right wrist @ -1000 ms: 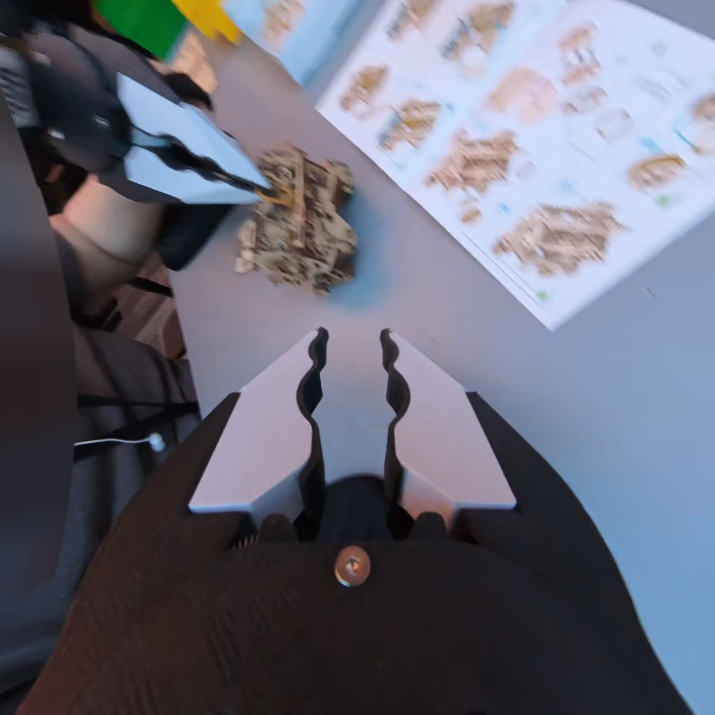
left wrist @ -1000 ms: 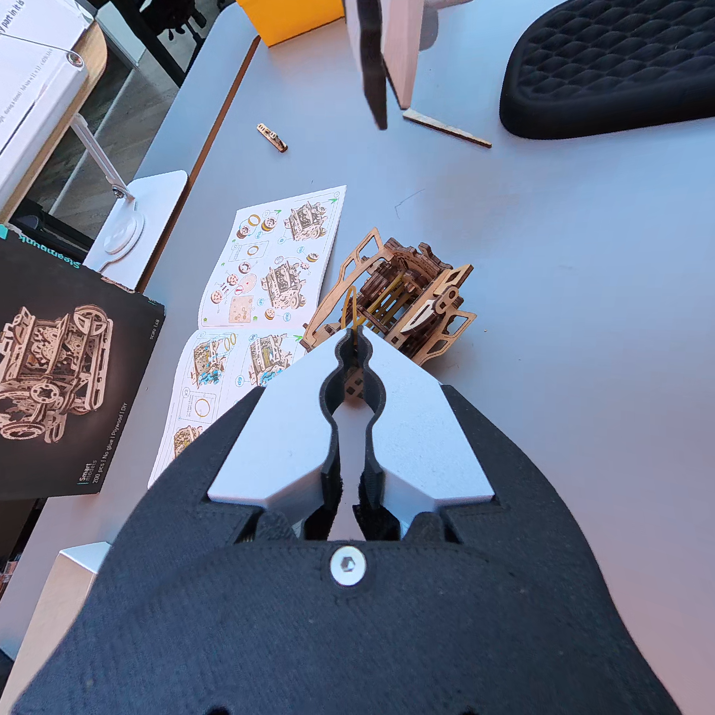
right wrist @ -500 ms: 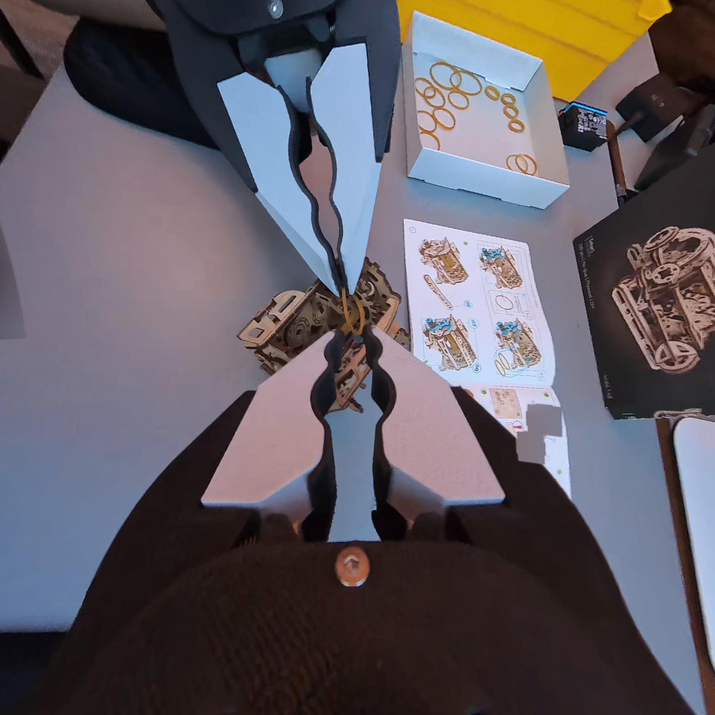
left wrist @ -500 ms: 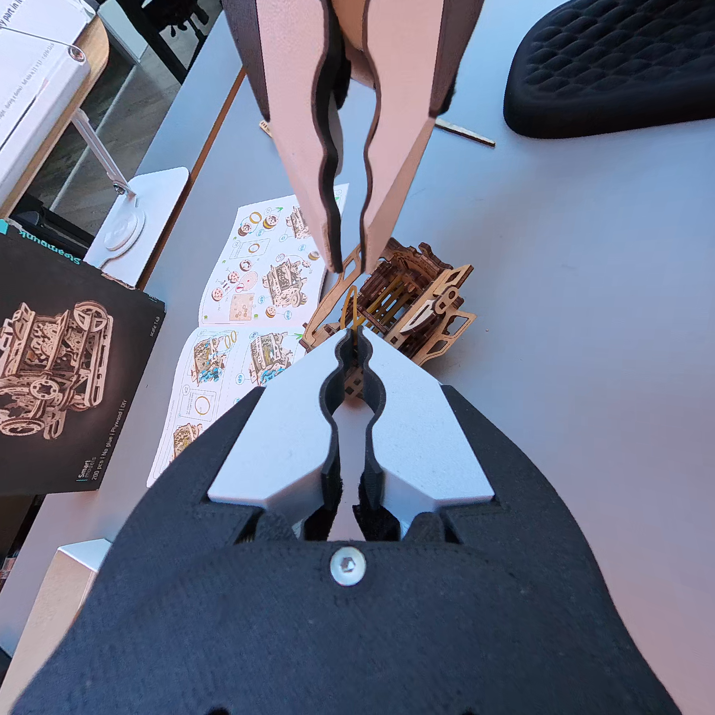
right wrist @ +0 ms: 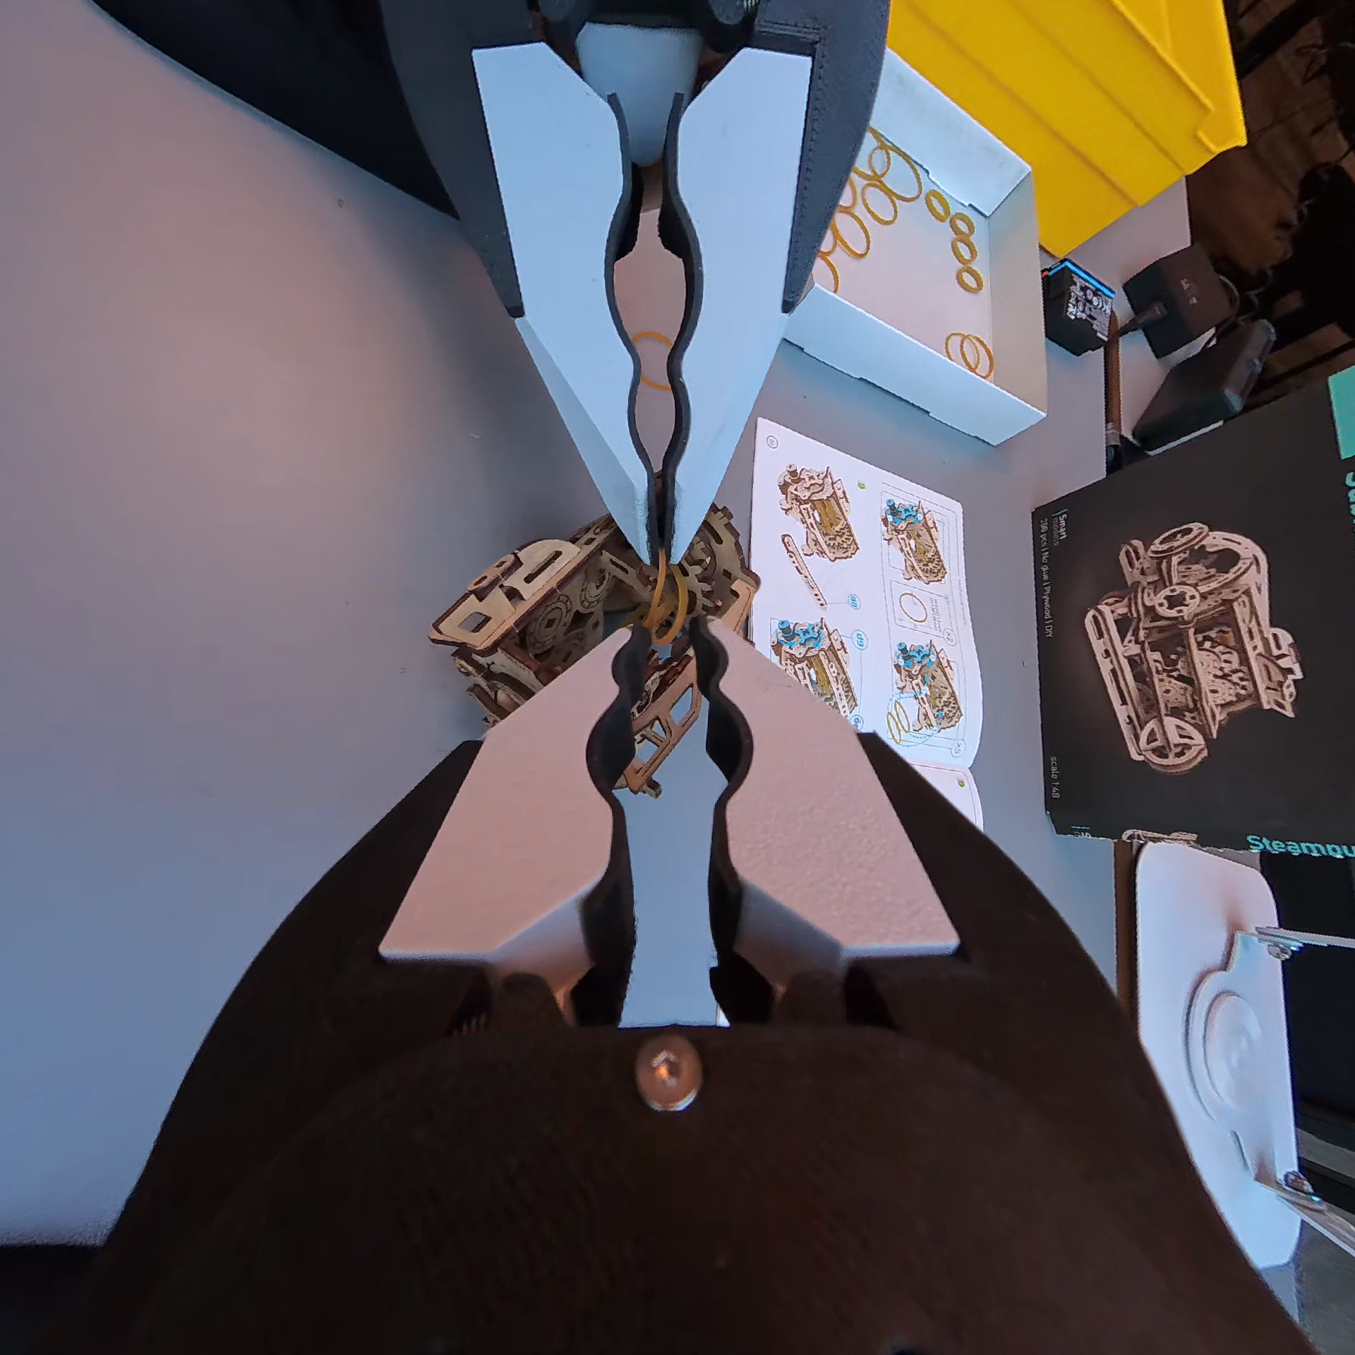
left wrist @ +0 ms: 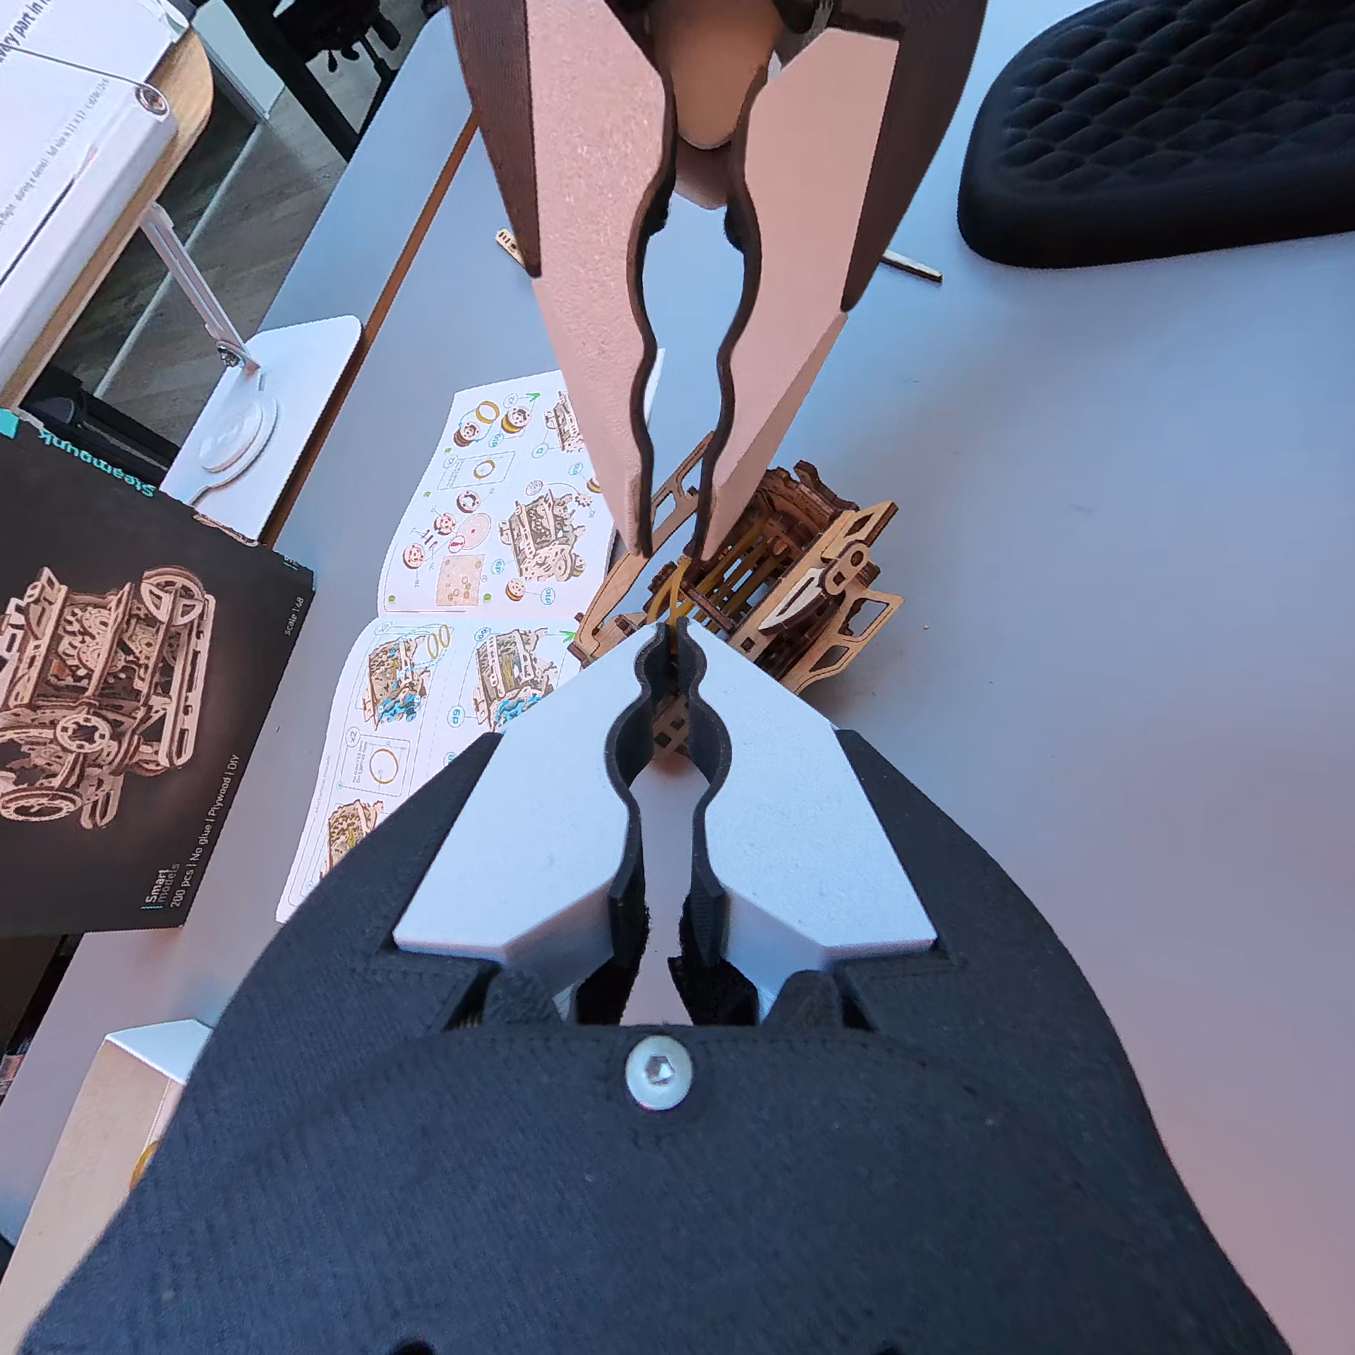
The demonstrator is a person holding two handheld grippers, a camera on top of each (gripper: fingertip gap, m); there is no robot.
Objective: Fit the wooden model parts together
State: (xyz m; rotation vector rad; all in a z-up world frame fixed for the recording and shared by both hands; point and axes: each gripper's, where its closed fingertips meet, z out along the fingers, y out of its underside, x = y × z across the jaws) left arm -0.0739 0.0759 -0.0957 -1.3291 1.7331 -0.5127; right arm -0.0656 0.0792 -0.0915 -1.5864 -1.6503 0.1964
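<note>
In the left wrist view, the left gripper (left wrist: 671, 630) has its jaws pinched together at the tips on a thin yellow rubber band (left wrist: 671, 601) that runs to the brown laser-cut wooden model (left wrist: 792, 594). The model sits on the pale grey surface (left wrist: 1100, 660), well in from its edges. Opposite, the right gripper (left wrist: 673, 548) points down at the model with a narrow gap between its tips, which sit just above the band. Beside the model, toward the surface's left edge, lies an open white instruction booklet (left wrist: 469, 623), and past it a black model box (left wrist: 110, 704). A black quilted cushion (left wrist: 1173, 125) occupies the far right corner.

In the right wrist view, the right gripper (right wrist: 663, 634) is parted, its tips flanking a knot of the yellow rubber band (right wrist: 667, 605) without clearly closing on it. The left gripper (right wrist: 660, 546) grasps the band from the far side, above the wooden model (right wrist: 528, 616). A white cardboard tray (right wrist: 1019, 220) of loose yellow bands stands by a yellow bin (right wrist: 1063, 88).
</note>
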